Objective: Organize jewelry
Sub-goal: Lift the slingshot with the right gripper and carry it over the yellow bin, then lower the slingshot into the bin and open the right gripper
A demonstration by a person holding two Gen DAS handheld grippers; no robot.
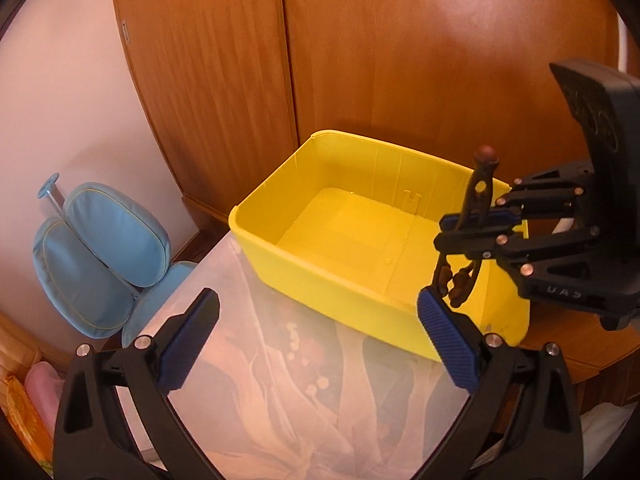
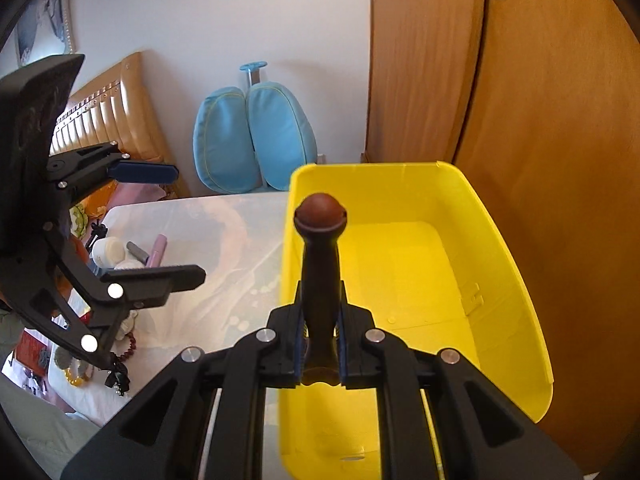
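My right gripper (image 2: pixel 320 300) is shut on a dark clip-like piece (image 2: pixel 320 264) with a round brown end, held upright over the near left corner of an empty yellow bin (image 2: pixel 500 216). In the left wrist view the same piece (image 1: pixel 478 188) hangs in the right gripper (image 1: pixel 440 234) above the bin's (image 1: pixel 272 252) right side. My left gripper (image 1: pixel 318 300) is open and holds nothing, above the table in front of the bin. From the right wrist it (image 2: pixel 190 222) shows at the left. A red bead bracelet (image 2: pixel 126 346) lies on the table's left part.
The table (image 1: pixel 280 380) has a pale translucent cover. A cream jar (image 2: pixel 108 250) and a pink tube (image 2: pixel 156 250) lie at its left. A wooden wardrobe (image 1: pixel 400 60) stands right behind the bin. A blue padded chair (image 1: pixel 100 256) stands by the wall.
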